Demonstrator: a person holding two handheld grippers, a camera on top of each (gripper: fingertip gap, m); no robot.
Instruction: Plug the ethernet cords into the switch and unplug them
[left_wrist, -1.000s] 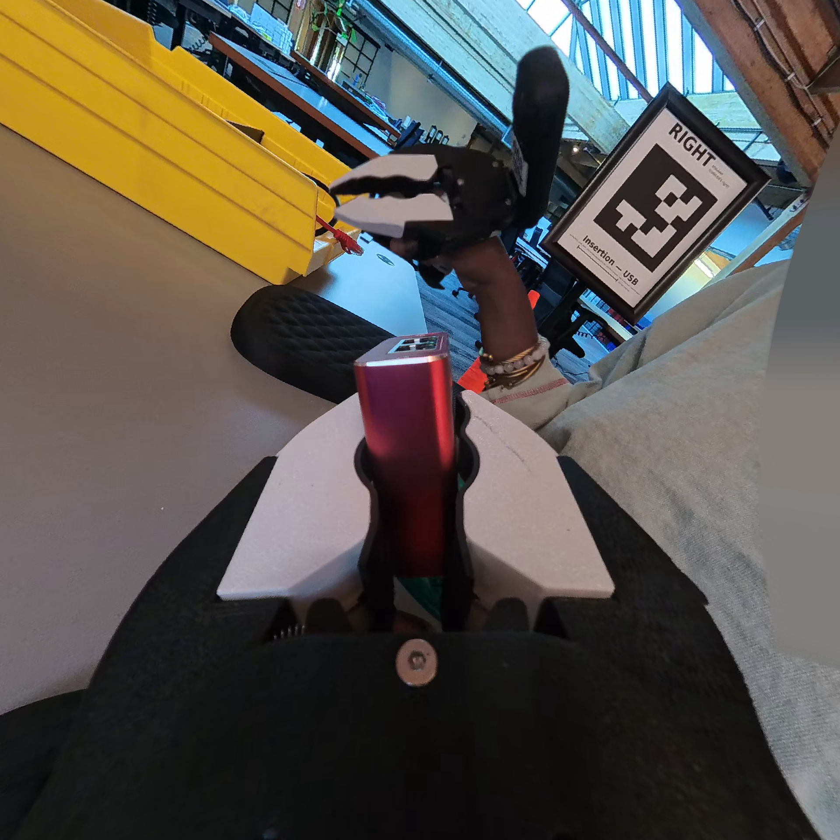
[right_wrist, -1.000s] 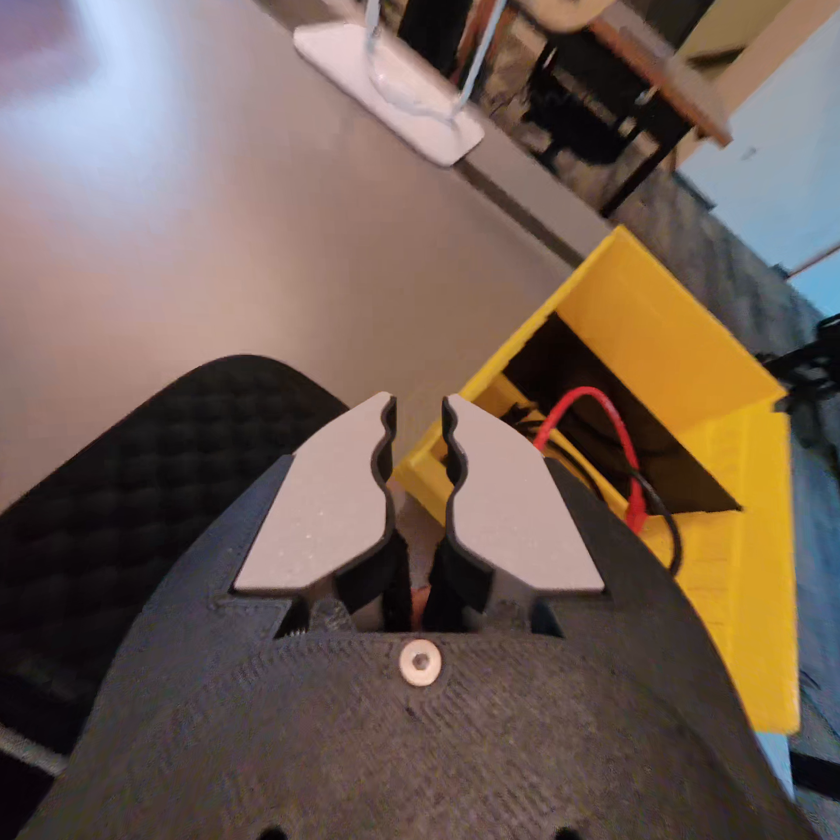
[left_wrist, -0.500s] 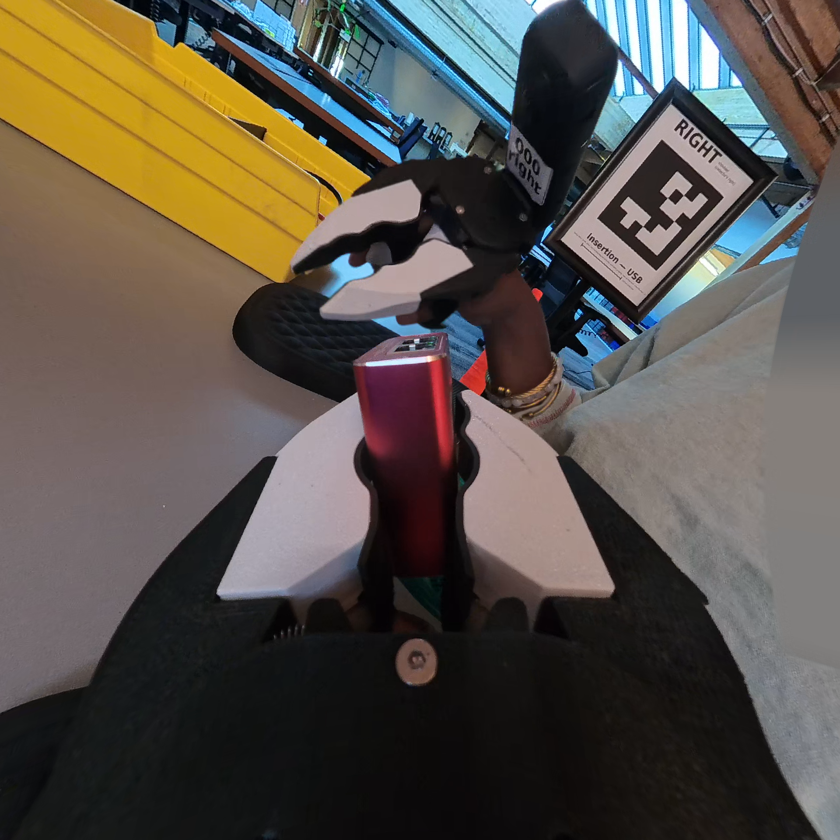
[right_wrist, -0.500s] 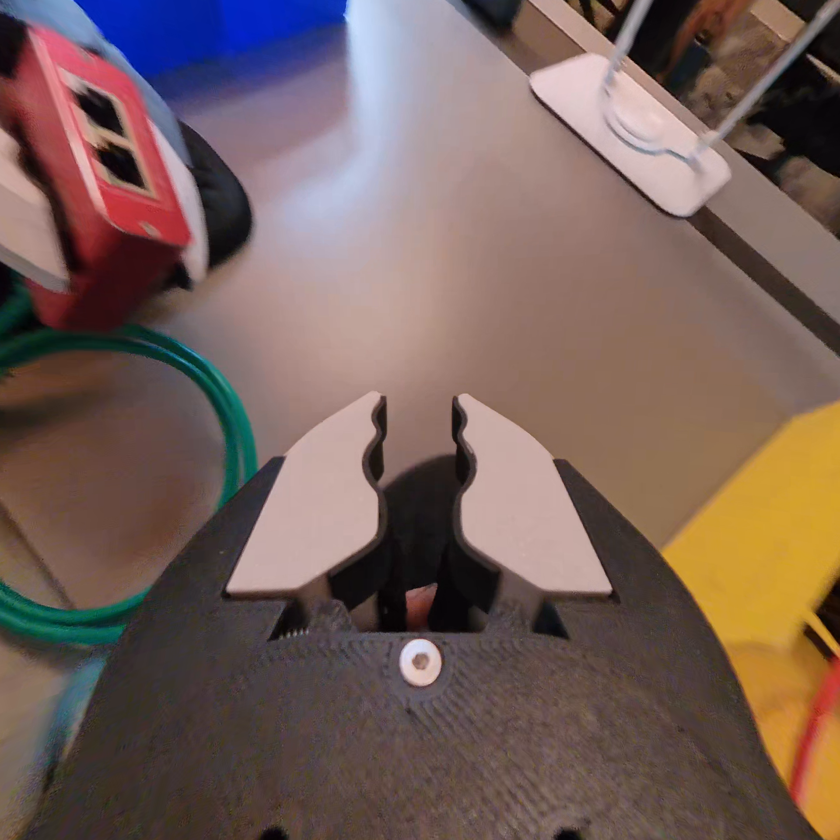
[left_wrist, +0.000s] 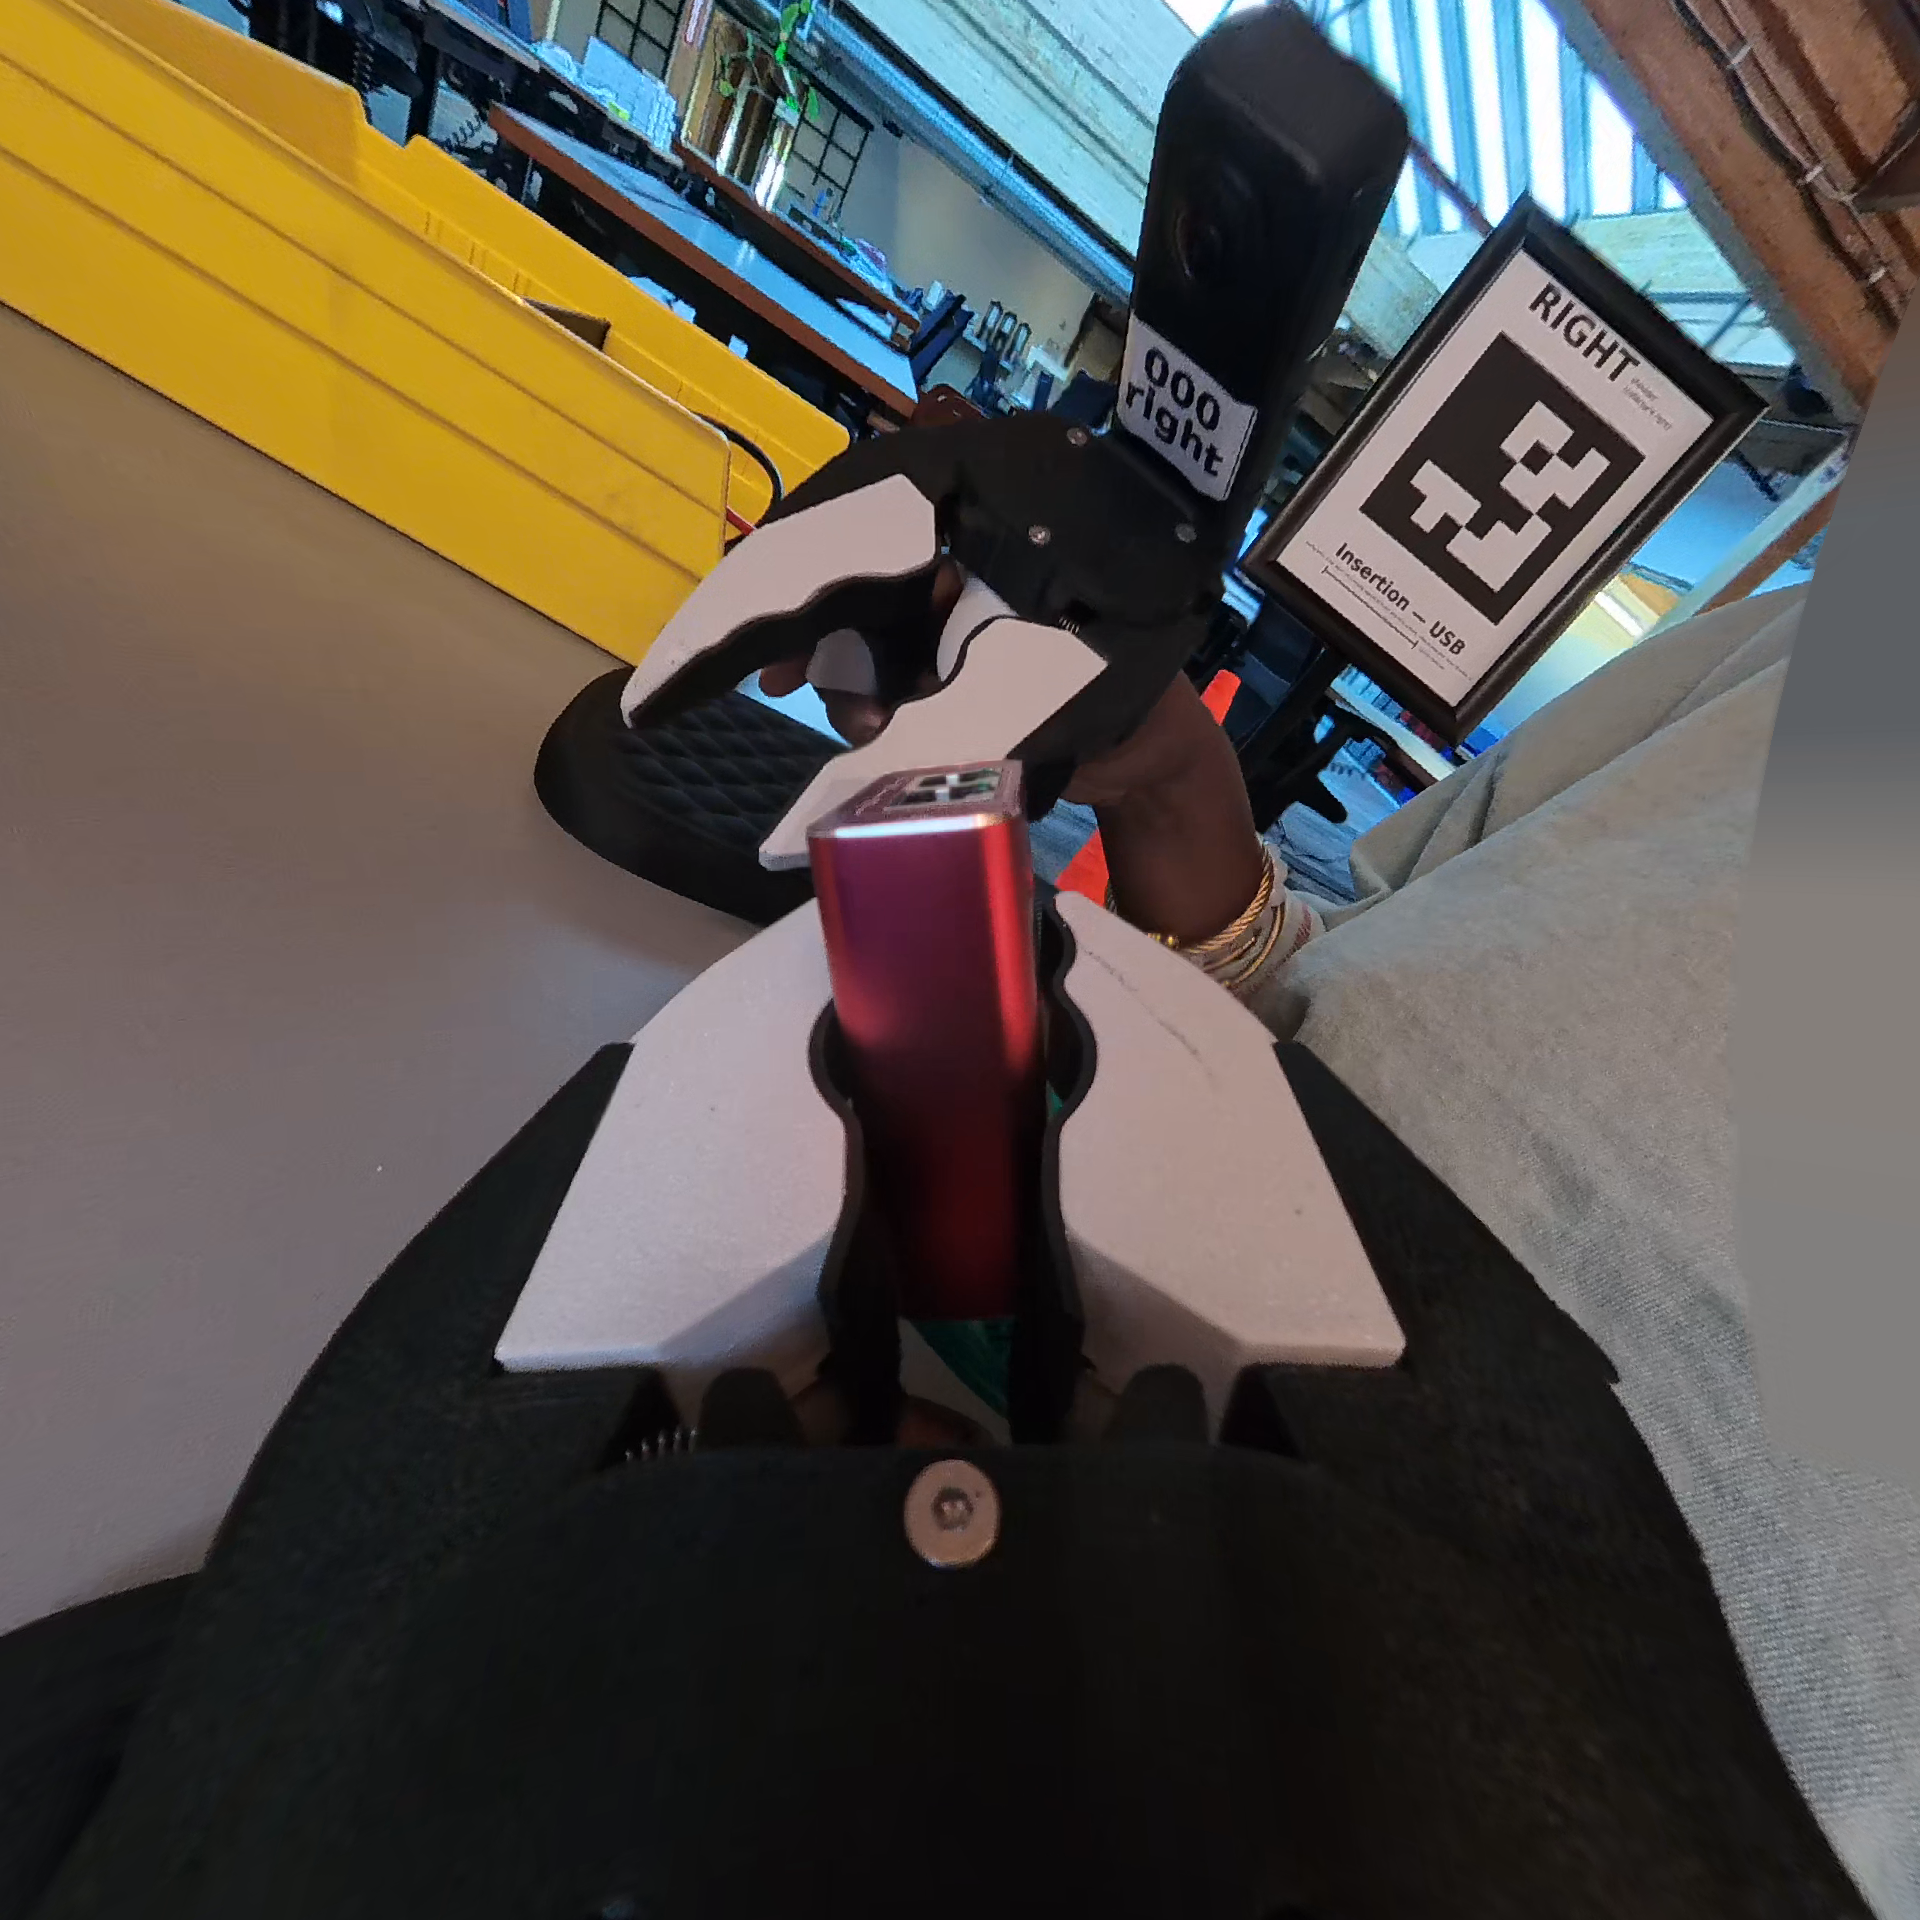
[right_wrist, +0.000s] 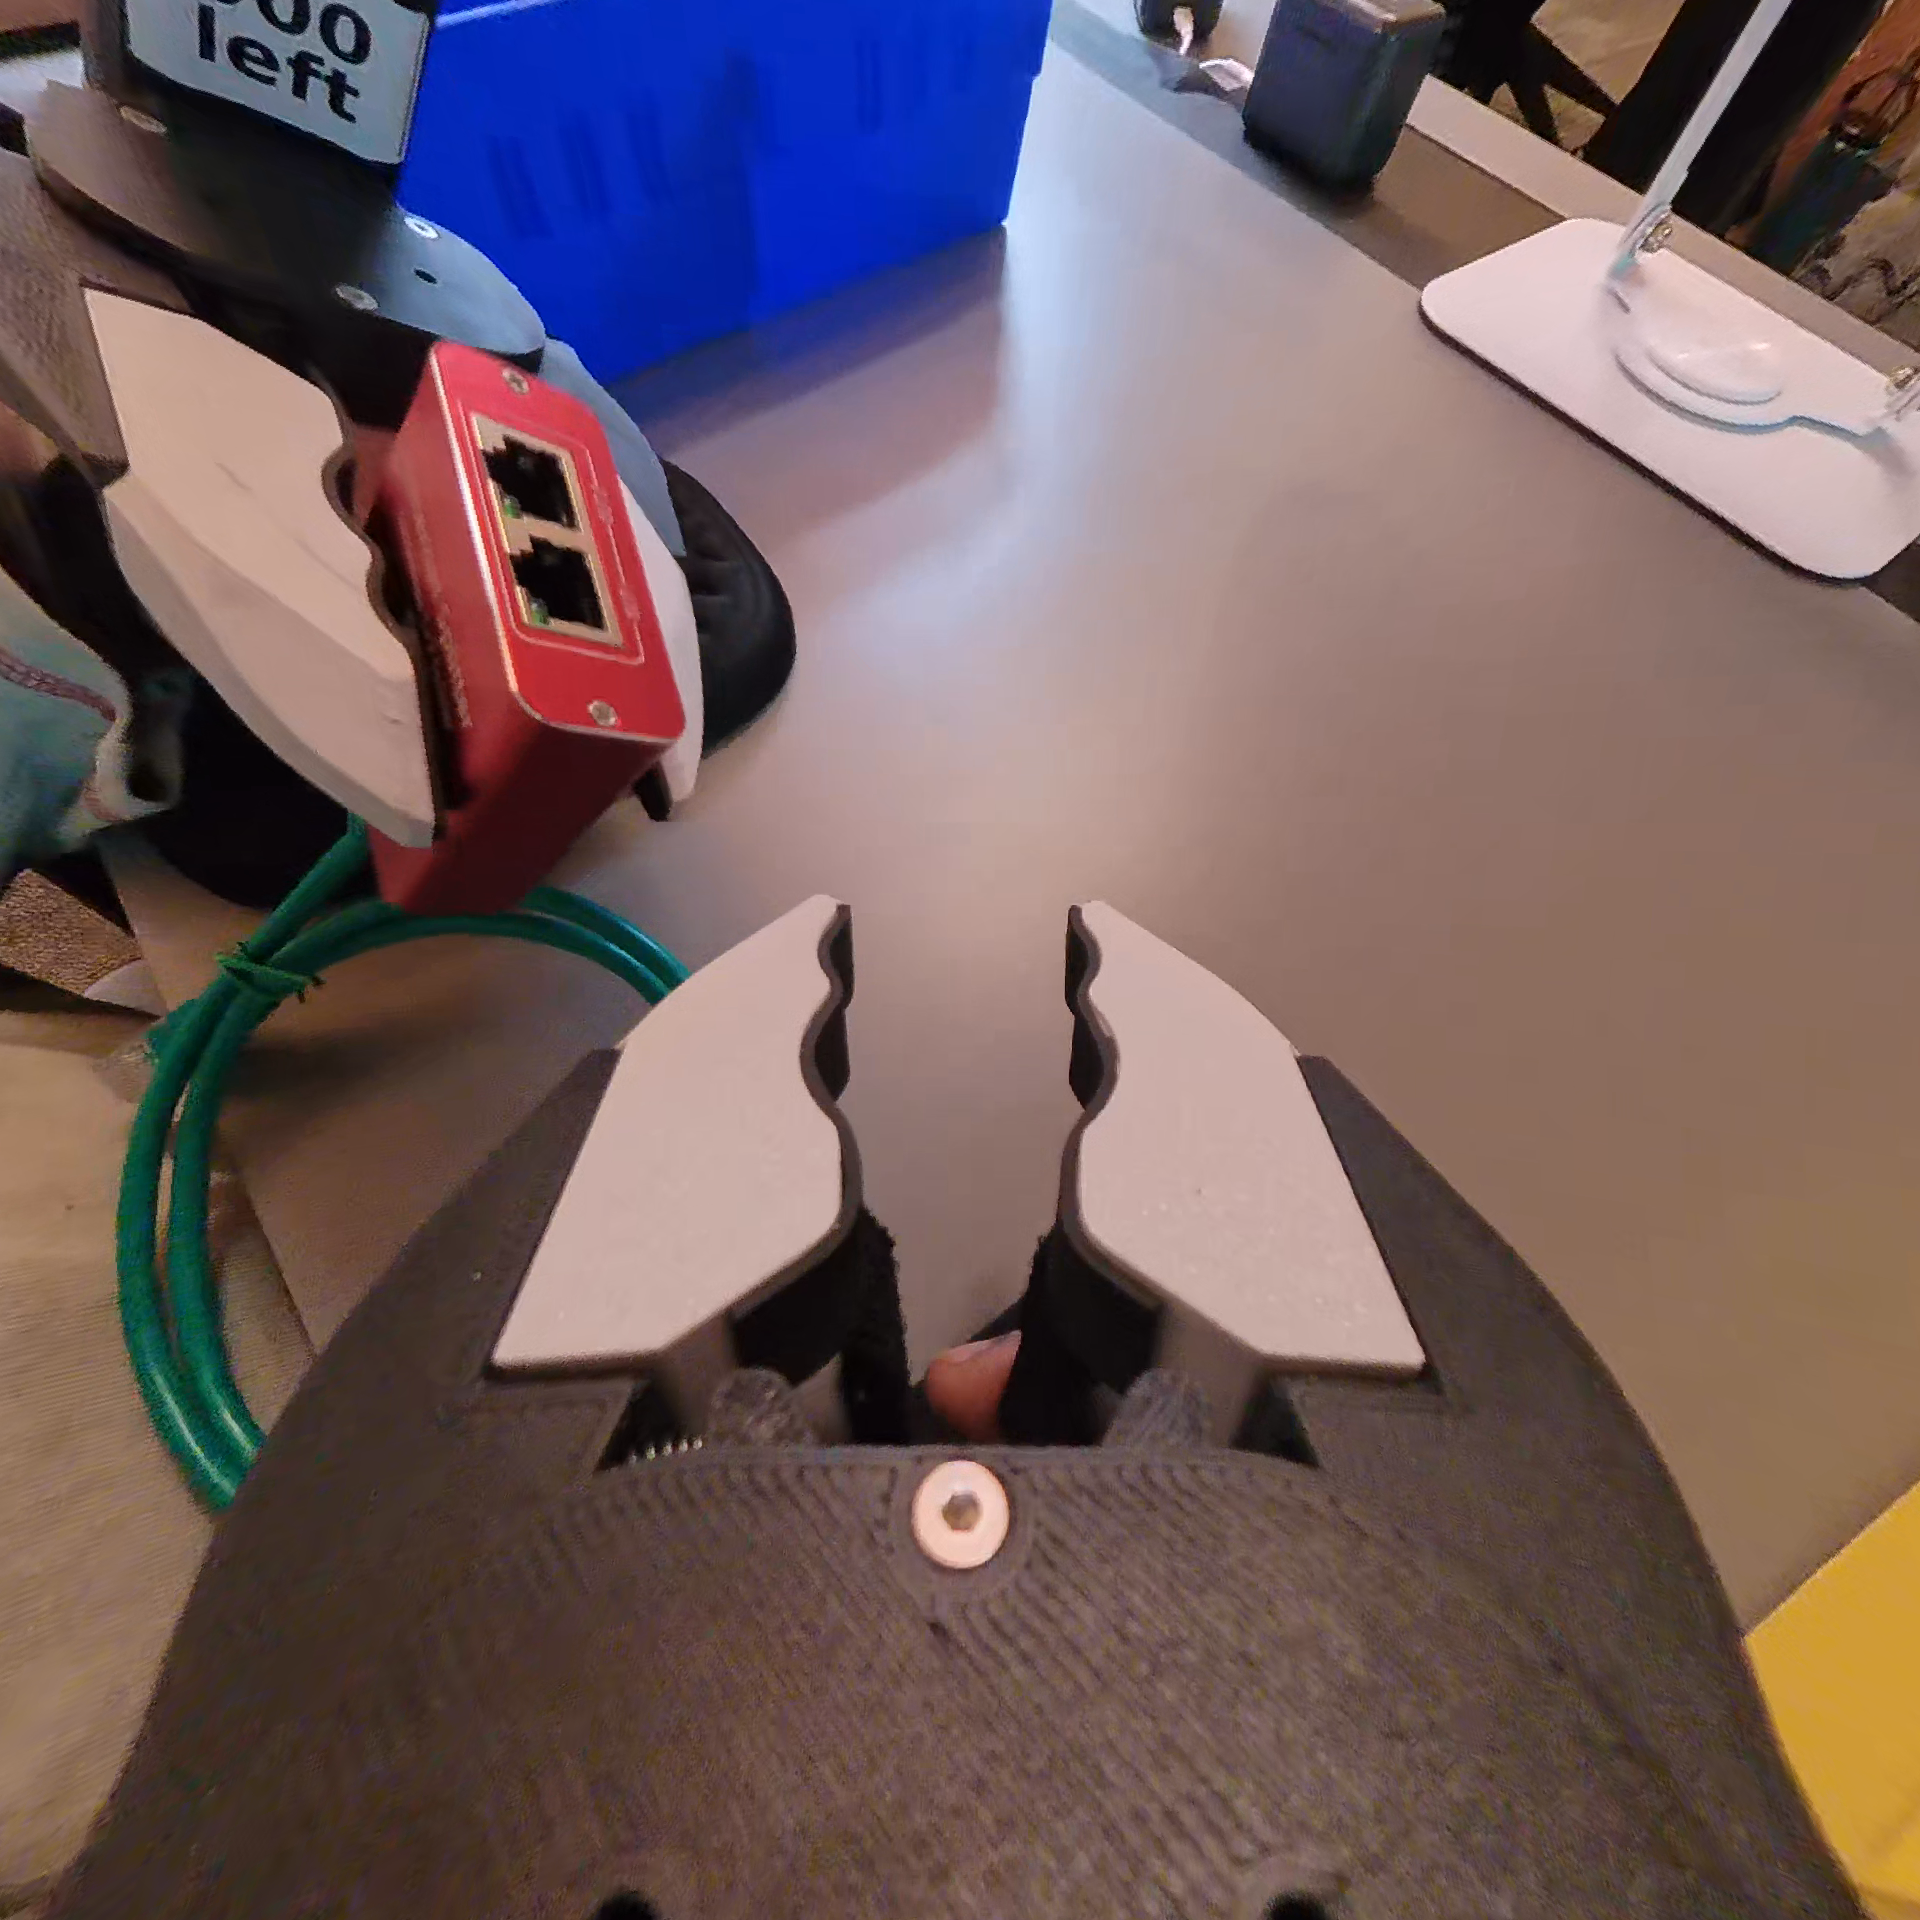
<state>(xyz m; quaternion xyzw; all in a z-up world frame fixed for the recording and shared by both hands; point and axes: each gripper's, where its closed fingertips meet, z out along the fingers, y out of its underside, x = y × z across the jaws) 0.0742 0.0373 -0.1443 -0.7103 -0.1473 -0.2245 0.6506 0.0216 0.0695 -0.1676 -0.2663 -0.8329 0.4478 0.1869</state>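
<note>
My left gripper (left_wrist: 940, 925) is shut on the red switch (left_wrist: 930, 1049), held above the grey table with its two empty ports facing outward. In the right wrist view the switch (right_wrist: 520, 623) sits between the left gripper's white fingers (right_wrist: 260, 582), and a coiled green ethernet cord (right_wrist: 197, 1195) hangs from its underside. My right gripper (right_wrist: 956, 925) is open and empty, hovering over the table just right of the switch. It also shows in the left wrist view (left_wrist: 717, 779), just beyond the switch's port end.
Yellow bins (left_wrist: 343, 343) line the far left with a red and a black cable at their end. A black padded mat (left_wrist: 686, 790) lies on the table. A framed marker sign (left_wrist: 1496, 468) stands right. A blue bin (right_wrist: 727, 156) and a white stand base (right_wrist: 1673, 395) sit farther off.
My right gripper has swung away from the yellow bin toward the switch, come down close to its port end, and opened wider. The left gripper and switch have stayed still.
</note>
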